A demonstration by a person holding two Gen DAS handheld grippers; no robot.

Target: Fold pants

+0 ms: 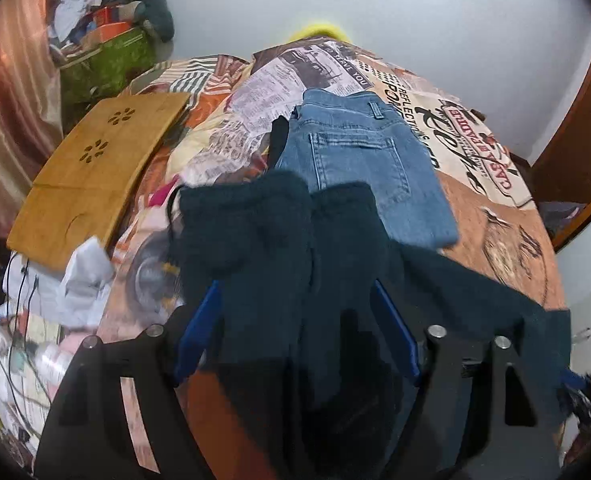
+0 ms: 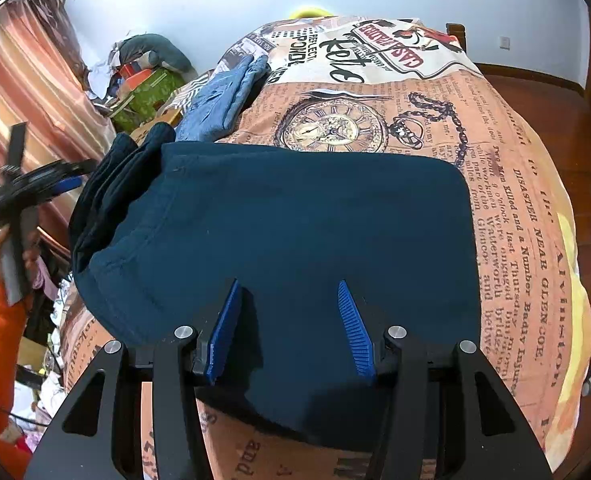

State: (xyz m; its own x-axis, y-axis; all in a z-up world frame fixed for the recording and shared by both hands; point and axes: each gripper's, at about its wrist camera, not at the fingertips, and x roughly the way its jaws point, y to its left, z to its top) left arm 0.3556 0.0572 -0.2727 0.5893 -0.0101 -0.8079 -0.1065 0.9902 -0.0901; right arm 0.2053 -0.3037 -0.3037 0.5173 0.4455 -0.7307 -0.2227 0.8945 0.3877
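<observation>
Lying flat under the released right claw (image 2: 289, 330), dark teal pants (image 2: 295, 232), left claw (image 1: 295, 336) spread, fabric draped between.

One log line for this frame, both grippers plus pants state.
left gripper: open, dark pants draped between fingers | right gripper: open over pants | pants: partly folded on bed | jeans: folded beyond
</observation>
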